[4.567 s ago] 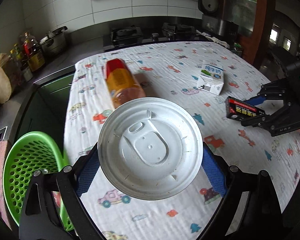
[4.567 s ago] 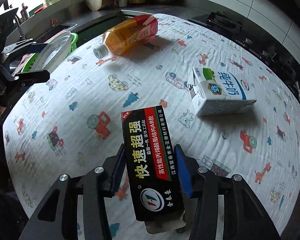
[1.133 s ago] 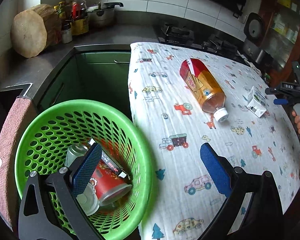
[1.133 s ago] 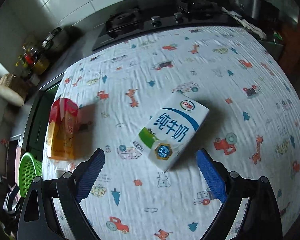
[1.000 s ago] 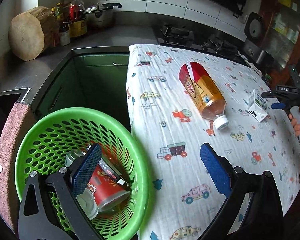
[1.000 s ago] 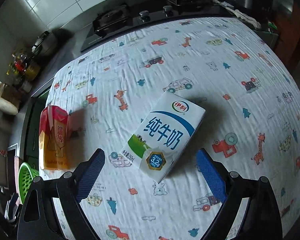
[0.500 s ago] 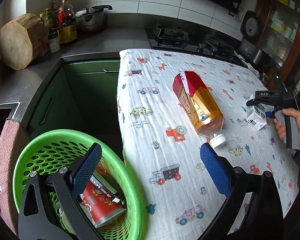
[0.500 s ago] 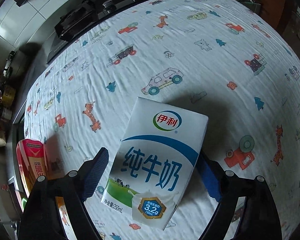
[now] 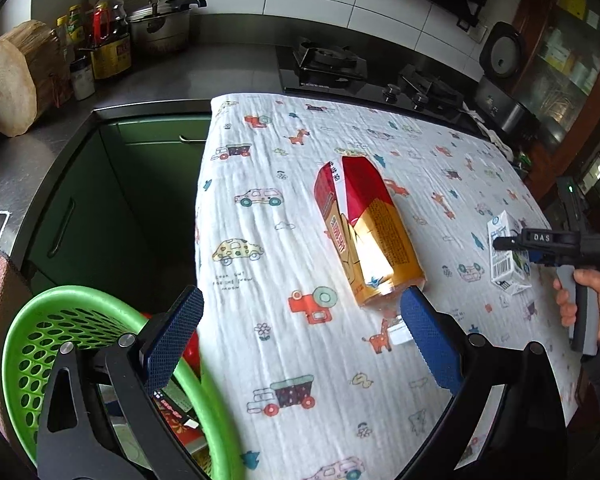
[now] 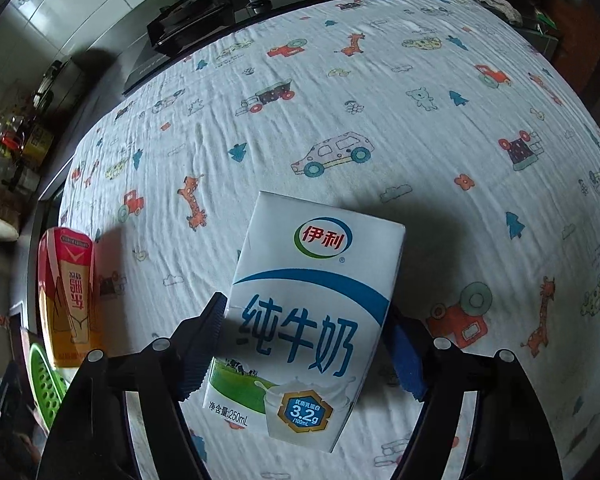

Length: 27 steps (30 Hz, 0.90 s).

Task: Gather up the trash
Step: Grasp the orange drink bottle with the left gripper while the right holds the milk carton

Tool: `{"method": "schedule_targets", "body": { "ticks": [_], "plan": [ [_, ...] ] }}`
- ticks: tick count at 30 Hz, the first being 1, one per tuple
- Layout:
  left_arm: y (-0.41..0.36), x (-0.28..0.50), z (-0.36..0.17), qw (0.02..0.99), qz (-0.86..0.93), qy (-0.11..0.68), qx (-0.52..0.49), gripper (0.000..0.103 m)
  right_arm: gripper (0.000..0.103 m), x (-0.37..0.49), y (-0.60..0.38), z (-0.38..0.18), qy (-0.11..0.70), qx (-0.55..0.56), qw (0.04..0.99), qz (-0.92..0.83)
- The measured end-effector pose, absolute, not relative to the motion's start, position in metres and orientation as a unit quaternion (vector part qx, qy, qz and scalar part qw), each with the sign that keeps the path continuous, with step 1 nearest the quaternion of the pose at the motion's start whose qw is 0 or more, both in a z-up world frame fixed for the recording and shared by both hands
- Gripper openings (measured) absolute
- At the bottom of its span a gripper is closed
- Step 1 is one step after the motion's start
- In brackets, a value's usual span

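A white and blue milk carton (image 10: pixel 308 312) lies flat on the patterned tablecloth (image 10: pixel 340 120). My right gripper (image 10: pixel 308 320) points down over it with a blue pad close beside each long side. Its jaws are closing and the carton still rests on the cloth. An orange drink bottle with a red label (image 9: pixel 364 240) lies on its side mid-table. My left gripper (image 9: pixel 300 304) is open and empty, straddling the table's near corner just short of the bottle's cap end. The green basket (image 9: pixel 40 320) at lower left holds a red can and other trash.
A person's hand (image 9: pixel 588 304) holds the right gripper's handle at the table's right edge. Behind the table are a gas hob (image 9: pixel 324 68), a counter with a wooden block (image 9: pixel 12 76), bottles and a pot. Green cabinets (image 9: pixel 140 200) stand left of the table.
My left gripper has moved right, from above the basket to the table corner near the bottle. My right gripper has come down over the carton and its jaws have narrowed around it.
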<state>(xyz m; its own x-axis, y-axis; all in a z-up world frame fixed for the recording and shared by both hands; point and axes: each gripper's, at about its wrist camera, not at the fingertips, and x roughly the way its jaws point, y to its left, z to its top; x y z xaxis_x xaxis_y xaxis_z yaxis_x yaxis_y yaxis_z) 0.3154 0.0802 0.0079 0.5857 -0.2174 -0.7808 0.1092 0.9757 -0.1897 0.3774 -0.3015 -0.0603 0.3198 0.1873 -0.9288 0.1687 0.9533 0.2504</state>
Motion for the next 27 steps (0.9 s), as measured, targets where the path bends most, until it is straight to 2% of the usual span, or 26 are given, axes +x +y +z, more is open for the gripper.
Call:
{"method": "schedule_targets", "body": {
  "ticks": [15,27],
  "plan": [
    [0.010,0.394,-0.013,0.859,-0.085,0.502,-0.057,0.097,0.071,0.335,-0.314,-0.046,0.577,0.087,0.807,0.095],
    [-0.011,0.424,-0.036,0.846,-0.052,0.529,-0.046,0.097,0.071,0.310,-0.309,-0.038,0.565,0.053,0.810,0.147]
  ]
}}
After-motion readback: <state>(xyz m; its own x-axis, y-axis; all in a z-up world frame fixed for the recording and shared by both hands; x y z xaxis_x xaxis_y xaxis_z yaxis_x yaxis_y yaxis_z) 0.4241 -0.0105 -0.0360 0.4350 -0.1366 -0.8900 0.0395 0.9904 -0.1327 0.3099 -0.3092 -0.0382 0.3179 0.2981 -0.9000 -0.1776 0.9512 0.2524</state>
